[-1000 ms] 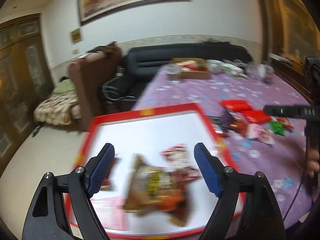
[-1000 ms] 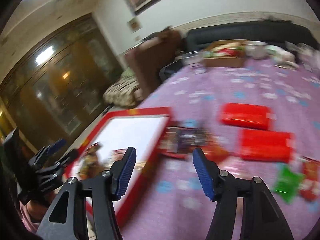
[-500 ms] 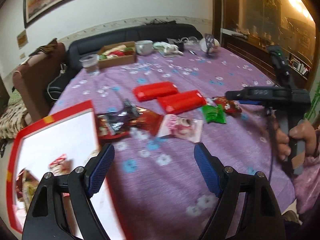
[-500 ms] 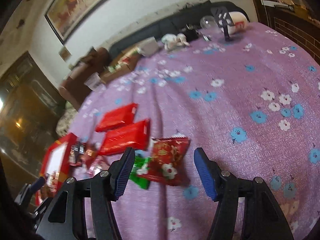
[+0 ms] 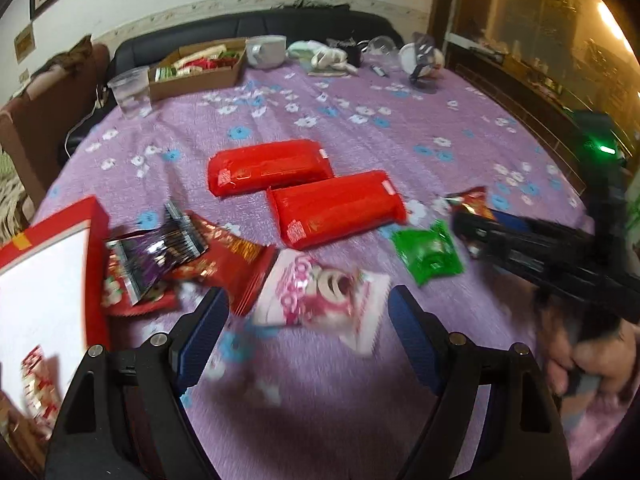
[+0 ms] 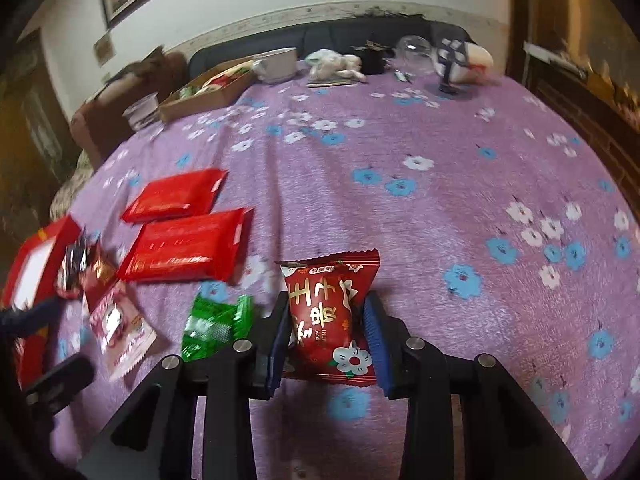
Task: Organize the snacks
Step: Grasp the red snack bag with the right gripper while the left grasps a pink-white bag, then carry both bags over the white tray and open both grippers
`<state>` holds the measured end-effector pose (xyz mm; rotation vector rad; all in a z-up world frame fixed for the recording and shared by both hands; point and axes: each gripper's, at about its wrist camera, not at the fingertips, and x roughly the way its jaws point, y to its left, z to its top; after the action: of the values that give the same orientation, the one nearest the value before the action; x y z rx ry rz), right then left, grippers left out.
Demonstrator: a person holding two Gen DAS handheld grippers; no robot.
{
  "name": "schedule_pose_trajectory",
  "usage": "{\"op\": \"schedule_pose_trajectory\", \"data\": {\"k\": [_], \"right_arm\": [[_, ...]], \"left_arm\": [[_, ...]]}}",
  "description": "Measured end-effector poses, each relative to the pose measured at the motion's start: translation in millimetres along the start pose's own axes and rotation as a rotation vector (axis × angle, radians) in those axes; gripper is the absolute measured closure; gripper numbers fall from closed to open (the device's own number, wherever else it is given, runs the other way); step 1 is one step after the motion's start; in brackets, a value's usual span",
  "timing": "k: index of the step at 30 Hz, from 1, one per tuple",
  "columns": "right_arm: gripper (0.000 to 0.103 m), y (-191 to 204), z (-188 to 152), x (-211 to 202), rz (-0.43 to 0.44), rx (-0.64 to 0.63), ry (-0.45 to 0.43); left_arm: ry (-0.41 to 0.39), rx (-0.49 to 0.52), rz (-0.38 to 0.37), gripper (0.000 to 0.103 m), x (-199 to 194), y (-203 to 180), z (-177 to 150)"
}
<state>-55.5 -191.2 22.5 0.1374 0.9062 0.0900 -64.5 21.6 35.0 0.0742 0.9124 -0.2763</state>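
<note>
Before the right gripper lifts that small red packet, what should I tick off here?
1. Small red packet between the right gripper's jaws: ok.
2. Grip settled: not ok, jaws closing.
3. Green packet outside the jaws: ok.
4. Left gripper empty, jaws open: ok.
5. Pink-and-white packet ahead of the left jaws, untouched: ok.
6. Red-rimmed tray has bare white floor: ok.

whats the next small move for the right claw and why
Probably finish closing and then lift. The right claw is closing, with the small red snack packet between its blue pads, which seem to touch its sides, though it looks to be lying on the purple tablecloth. Once firm, it could go to the red tray. The left claw is open over the pink packet.
</note>
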Motion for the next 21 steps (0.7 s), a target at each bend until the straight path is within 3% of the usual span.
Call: {"op": "schedule_pose_trajectory", "data": {"k": [6,7,10,12,21], "right_arm": [[0.066,0,0,0,0.006,0.003,0.002],[0.066,-1,0,0,0.009,0.005,0.003],[0.066,-2,1,0,0.014,0.01,0.005],[0.065,-1,1,0,0.012,0.007,0.005],[0.066,-4,1,0,0.034,0.026,0.003]], "left_arm": [[0.043,0.048,0.019,0.025,30,-11,5],[0.037,0.063,-0.006,0.039,27,-13,4],[0.035,0.097,-0.051,0.065,21,-15,2],[0.035,0.101,-0.079,0.073,18,-16,0],[-0.009,0.093,-0.131,0.08,-5,-19,-14]]}}
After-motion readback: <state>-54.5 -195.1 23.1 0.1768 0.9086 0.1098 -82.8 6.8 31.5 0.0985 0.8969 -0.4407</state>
